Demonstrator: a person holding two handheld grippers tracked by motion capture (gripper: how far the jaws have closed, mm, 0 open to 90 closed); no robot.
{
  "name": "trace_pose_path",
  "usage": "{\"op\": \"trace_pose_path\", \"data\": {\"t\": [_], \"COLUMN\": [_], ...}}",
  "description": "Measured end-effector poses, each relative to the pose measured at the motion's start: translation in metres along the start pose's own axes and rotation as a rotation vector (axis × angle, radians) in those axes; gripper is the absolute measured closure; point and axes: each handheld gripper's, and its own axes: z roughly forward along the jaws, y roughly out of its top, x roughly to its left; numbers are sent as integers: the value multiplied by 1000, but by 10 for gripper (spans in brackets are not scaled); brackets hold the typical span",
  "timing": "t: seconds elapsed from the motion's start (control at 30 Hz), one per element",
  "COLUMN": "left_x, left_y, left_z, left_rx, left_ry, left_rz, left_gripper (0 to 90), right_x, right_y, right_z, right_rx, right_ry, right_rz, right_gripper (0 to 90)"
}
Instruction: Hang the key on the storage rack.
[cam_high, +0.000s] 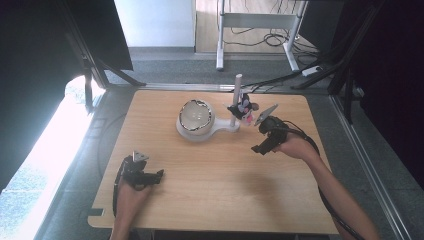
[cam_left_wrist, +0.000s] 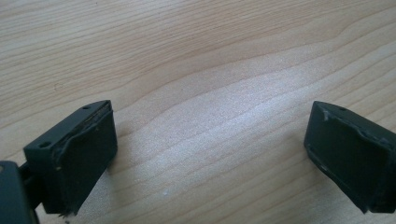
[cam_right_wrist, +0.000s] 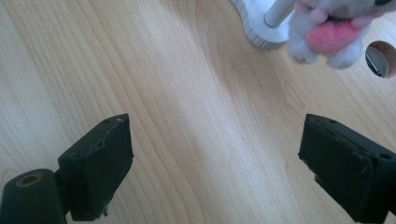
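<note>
A white stand (cam_high: 222, 131) sits at the back middle of the wooden table (cam_high: 210, 195). It carries a round shiny bowl (cam_high: 195, 116) and an upright post (cam_high: 237, 90). A small grey and pink plush toy (cam_high: 244, 107) hangs on the post. My right gripper (cam_high: 261, 148) hovers just right of the stand, jaws open and empty. In the right gripper view, that gripper (cam_right_wrist: 217, 126) looks down on bare wood, with the plush toy (cam_right_wrist: 329, 28) and the stand's base (cam_right_wrist: 259, 28) at the top. My left gripper (cam_high: 159, 174) rests near the front left, and in its own view the left gripper (cam_left_wrist: 210, 116) is open over bare wood.
A round hole (cam_right_wrist: 380, 58) in the tabletop shows beside the plush toy. Beyond the table's far edge stand a white desk frame (cam_high: 260, 22) and loose cables (cam_high: 280, 80) on the floor. Dark stands and panels flank the table on both sides.
</note>
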Motion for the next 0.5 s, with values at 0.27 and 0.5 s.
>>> {"op": "trace_pose_path", "data": {"t": [0.27, 0.5], "left_x": [0, 0], "left_y": [0, 0], "left_z": [0, 0], "left_rx": [3, 1], "left_ry": [0, 1], "left_rz": [7, 5], "left_gripper": [25, 25], "right_x": [10, 18], "right_y": [-17, -37], "right_z": [-5, -10], "right_rx": [-21, -24], "right_ry": [0, -9], "right_rz": [9, 24], "right_gripper": [86, 86]}}
